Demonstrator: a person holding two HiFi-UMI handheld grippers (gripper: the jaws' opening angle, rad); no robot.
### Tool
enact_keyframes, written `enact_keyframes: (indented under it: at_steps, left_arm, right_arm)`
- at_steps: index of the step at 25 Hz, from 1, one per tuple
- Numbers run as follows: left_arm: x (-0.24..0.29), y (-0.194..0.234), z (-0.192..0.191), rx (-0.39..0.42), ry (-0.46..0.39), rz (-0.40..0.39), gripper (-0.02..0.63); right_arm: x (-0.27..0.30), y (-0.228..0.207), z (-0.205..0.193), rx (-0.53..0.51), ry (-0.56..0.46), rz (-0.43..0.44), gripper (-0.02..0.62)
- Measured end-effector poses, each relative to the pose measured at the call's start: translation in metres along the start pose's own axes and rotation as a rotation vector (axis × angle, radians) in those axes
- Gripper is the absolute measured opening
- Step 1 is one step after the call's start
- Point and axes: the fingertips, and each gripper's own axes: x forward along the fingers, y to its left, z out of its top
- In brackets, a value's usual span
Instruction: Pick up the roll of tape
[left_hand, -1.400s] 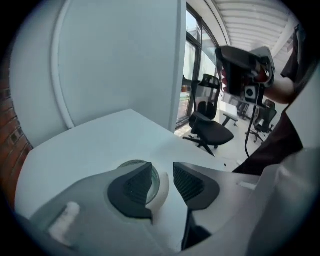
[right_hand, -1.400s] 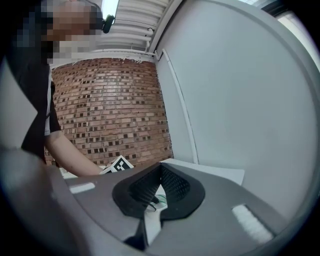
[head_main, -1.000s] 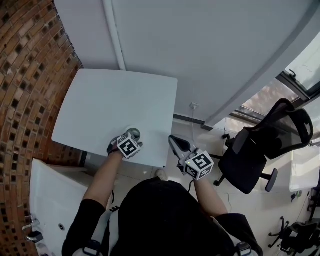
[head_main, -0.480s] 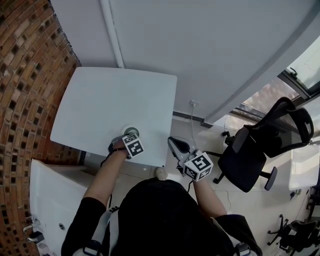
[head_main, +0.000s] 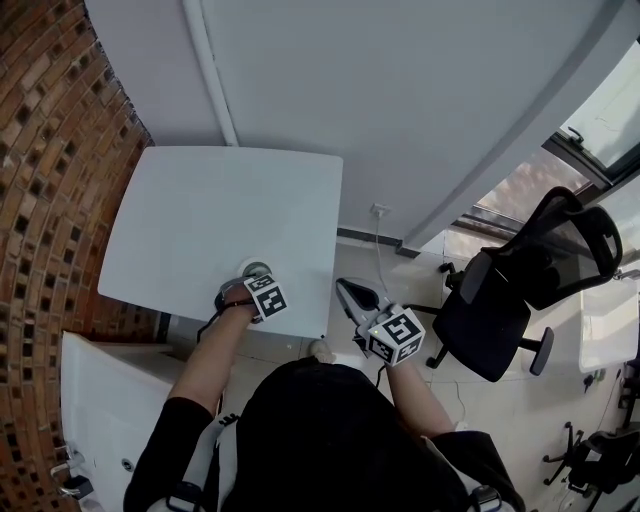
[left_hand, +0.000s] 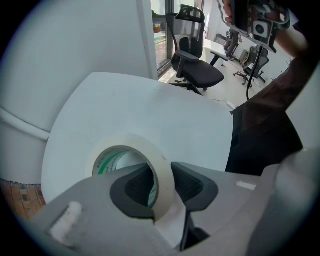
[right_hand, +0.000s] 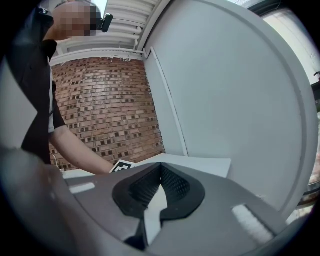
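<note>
The roll of tape (head_main: 256, 268), whitish with a green-printed core, lies flat near the front edge of the white table (head_main: 220, 205). My left gripper (head_main: 247, 285) points straight down over it. In the left gripper view one jaw sits inside the hole of the roll of tape (left_hand: 125, 146) and the other outside, so the roll's wall stands between them. The jaws of my left gripper (left_hand: 162, 182) have just been closing and both pads touch the wall. My right gripper (head_main: 345, 285) hangs off the table's right side, roughly level; its jaws meet with nothing between them (right_hand: 160, 167).
A brick wall (head_main: 50, 150) runs along the left and a grey wall (head_main: 400, 100) stands behind the table. A black office chair (head_main: 520, 290) stands at the right. A white surface (head_main: 100, 400) lies at the lower left.
My left gripper has come down over the roll, which now shows less beside the marker cube. The right gripper has stayed where it was.
</note>
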Motion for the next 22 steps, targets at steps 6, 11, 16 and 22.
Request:
enact_keyframes:
  at_steps: [6, 11, 16, 22]
  left_arm:
    - [-0.009, 0.005, 0.003, -0.093, -0.123, 0.035, 0.114]
    - [-0.045, 0.031, -0.002, -0.478, -0.439, 0.016, 0.109]
    - [-0.079, 0.045, -0.015, -0.877, -0.840, -0.120, 0.107]
    - [-0.117, 0.041, -0.032, -1.154, -1.283, -0.364, 0.107]
  right_arm:
    - [-0.003, 0.003, 0.004, -0.020, -0.003, 0.002, 0.005]
    - [-0.002, 0.010, 0.004, -0.031, -0.007, 0.014, 0.005]
    - [0.003, 0.016, 0.005, -0.029, -0.006, 0.034, 0.005]
    - [0.010, 0.024, 0.006, -0.051, 0.004, 0.057, 0.005]
